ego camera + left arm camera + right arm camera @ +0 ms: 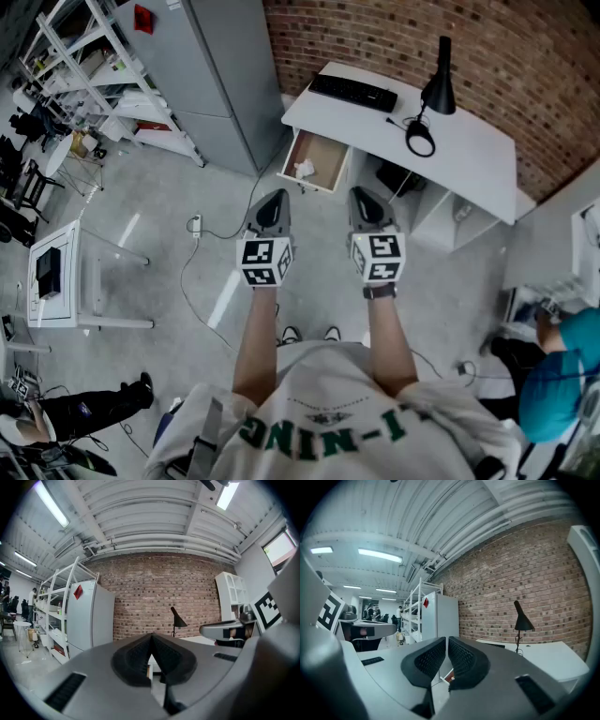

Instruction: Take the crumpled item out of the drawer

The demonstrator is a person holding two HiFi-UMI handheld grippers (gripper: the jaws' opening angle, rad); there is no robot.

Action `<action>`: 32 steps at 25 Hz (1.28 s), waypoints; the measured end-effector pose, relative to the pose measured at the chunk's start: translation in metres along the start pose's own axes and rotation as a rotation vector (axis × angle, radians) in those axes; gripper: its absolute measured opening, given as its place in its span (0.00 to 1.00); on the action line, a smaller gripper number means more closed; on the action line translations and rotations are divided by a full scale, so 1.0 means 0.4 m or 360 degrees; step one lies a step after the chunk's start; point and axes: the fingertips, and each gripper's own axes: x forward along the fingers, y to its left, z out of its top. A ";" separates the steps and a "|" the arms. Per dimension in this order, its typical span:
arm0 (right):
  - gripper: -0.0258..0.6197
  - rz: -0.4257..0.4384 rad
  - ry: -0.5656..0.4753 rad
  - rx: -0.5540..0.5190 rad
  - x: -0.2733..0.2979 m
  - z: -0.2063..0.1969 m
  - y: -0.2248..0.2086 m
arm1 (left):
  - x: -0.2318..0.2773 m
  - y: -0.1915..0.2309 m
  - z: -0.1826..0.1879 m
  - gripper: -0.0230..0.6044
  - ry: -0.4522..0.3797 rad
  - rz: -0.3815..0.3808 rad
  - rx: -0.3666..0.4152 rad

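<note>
The wooden drawer (319,161) stands pulled out from the left end of the white desk (469,150). A small crumpled white item (304,170) lies inside it near the front left. My left gripper (272,199) and right gripper (364,195) hover side by side in the air, well short of the drawer and pointing toward it. In the left gripper view the left gripper (151,637) has its black pads meeting at the tips with nothing held. In the right gripper view the right gripper (446,639) shows only a thin slit between its pads and holds nothing.
A black keyboard (353,92) and a black desk lamp (438,89) sit on the desk against the brick wall (525,56). A grey cabinet (220,75) stands left of the drawer, with white shelving (103,66) beyond. A cable (202,234) runs over the floor. A person (562,370) is at right.
</note>
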 end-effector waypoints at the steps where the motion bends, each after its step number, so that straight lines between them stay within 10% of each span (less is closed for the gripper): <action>1: 0.07 0.0003 -0.0002 0.0003 0.004 0.004 0.003 | 0.001 0.001 0.002 0.03 0.0005 -0.0009 -0.0001; 17: 0.05 0.0115 0.0087 0.0102 0.075 -0.083 0.038 | 0.015 0.062 -0.068 0.03 0.0029 0.0055 0.0010; 32: 0.05 -0.0022 0.0171 -0.0082 0.544 -0.070 0.003 | 0.452 0.320 -0.040 0.03 -0.0011 -0.0168 -0.0007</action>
